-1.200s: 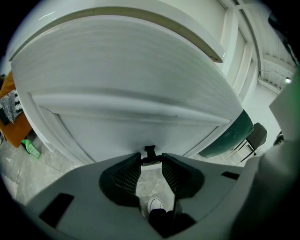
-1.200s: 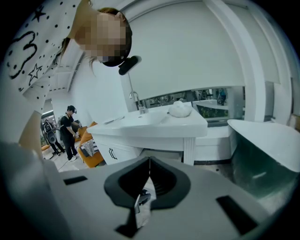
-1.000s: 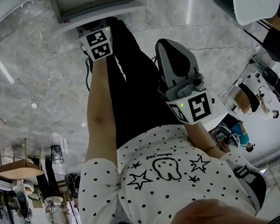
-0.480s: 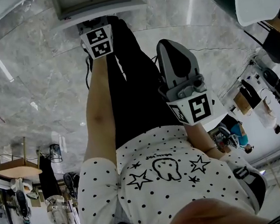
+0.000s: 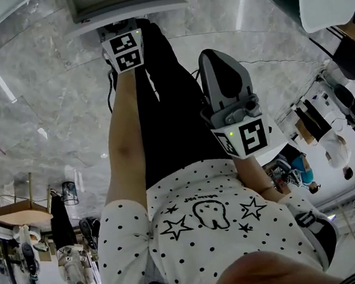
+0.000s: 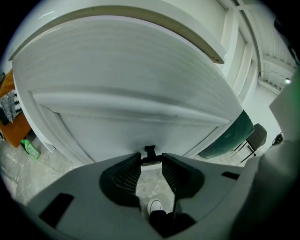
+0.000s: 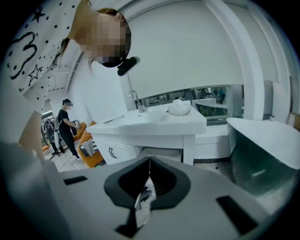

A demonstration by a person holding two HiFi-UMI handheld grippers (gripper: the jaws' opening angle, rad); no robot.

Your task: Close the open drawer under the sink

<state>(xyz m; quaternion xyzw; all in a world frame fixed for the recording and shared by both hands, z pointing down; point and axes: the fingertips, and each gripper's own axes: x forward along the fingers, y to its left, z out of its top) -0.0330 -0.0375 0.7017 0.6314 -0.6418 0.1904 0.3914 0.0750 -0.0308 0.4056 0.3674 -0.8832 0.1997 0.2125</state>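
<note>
Currently the left gripper (image 6: 151,160) has its fingers (image 6: 123,176) a little apart, tips against the lower part of the white drawer front (image 6: 131,93). A small dark fitting (image 6: 150,151) sits at the tips; whether it is clamped cannot be told.

Judged step: pushing the drawer (image 5: 120,11) home, not yet complete, since the head view shows it projecting with its inside apparently exposed. The next move calls for a straight, level push until the front seats flush.

The right gripper (image 7: 149,161), fingers closed on nothing, hangs well back beside the person's legs (image 5: 167,107). Bare marble floor (image 5: 46,122) lies on both sides; the sink worktop (image 7: 154,123) overhangs above.
</note>
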